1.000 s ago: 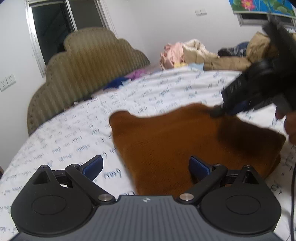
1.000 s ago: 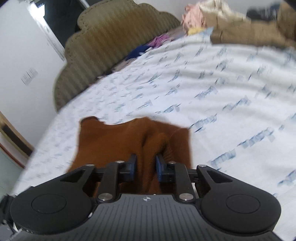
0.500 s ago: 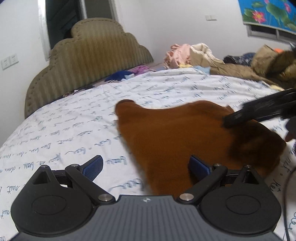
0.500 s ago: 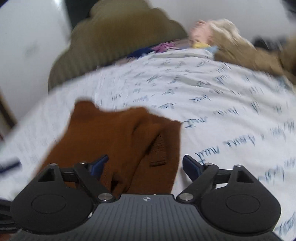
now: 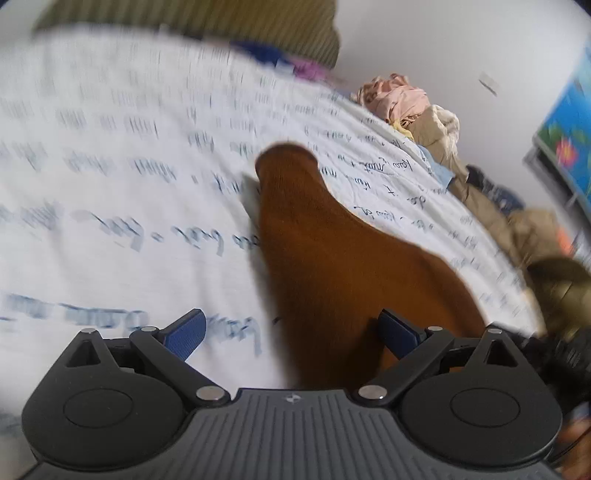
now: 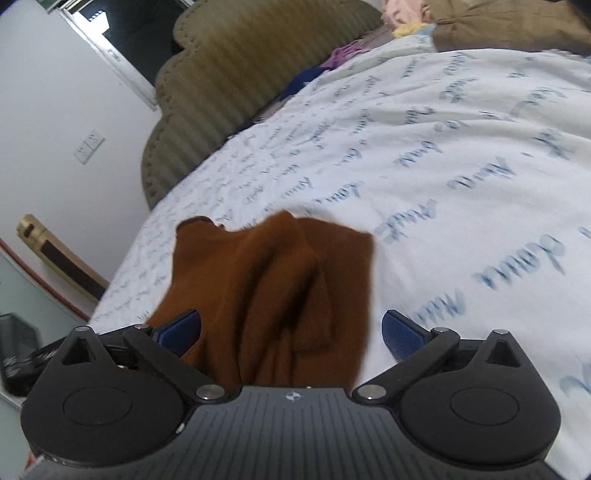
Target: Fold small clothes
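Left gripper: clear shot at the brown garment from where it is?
Probably yes. The left gripper is open, the brown garment lies flat on the bedsheet right ahead, partly between its fingers, with nothing on top.

Right gripper (image 6: 291,330) at bottom of frame, jaws opening wide, blue pads (image 6: 400,334) clear of cloth. Brown knit garment (image 6: 273,284) bunched in folds between them at centre, lying on white bedsheet (image 6: 461,166) printed with blue script. Olive scalloped headboard (image 6: 236,81) upper centre. Wall switch (image 6: 89,146) on white wall at left. Heap of clothes (image 6: 509,29) upper right.
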`<move>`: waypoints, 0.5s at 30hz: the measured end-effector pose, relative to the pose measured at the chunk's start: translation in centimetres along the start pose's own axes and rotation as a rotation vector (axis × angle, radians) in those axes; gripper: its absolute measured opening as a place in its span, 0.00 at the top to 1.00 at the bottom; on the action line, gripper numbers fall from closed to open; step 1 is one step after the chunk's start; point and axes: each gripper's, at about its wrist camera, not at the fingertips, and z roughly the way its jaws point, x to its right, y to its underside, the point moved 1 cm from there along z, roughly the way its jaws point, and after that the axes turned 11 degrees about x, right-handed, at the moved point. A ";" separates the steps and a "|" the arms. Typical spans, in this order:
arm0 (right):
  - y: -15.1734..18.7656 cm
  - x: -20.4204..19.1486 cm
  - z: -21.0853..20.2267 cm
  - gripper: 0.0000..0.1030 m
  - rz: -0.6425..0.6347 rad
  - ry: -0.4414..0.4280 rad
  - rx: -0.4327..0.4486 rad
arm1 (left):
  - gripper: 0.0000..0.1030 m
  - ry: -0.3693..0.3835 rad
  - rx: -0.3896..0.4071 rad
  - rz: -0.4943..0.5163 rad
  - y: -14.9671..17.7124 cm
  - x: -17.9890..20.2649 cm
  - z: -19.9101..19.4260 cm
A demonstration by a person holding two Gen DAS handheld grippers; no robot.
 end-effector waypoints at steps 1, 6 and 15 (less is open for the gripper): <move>-0.4 -0.1 0.7 0.01 -0.002 -0.021 -0.004 | 0.03 0.014 -0.010 -0.049 -0.4 -0.4 0.8; -2.2 -0.4 4.7 0.25 -0.075 -0.025 -0.045 | 0.03 0.072 -0.027 -0.125 -3.0 -0.9 4.1; -2.9 -2.6 6.8 0.73 -0.220 -0.029 -0.076 | 0.84 0.054 -0.025 -0.011 -3.6 1.8 8.3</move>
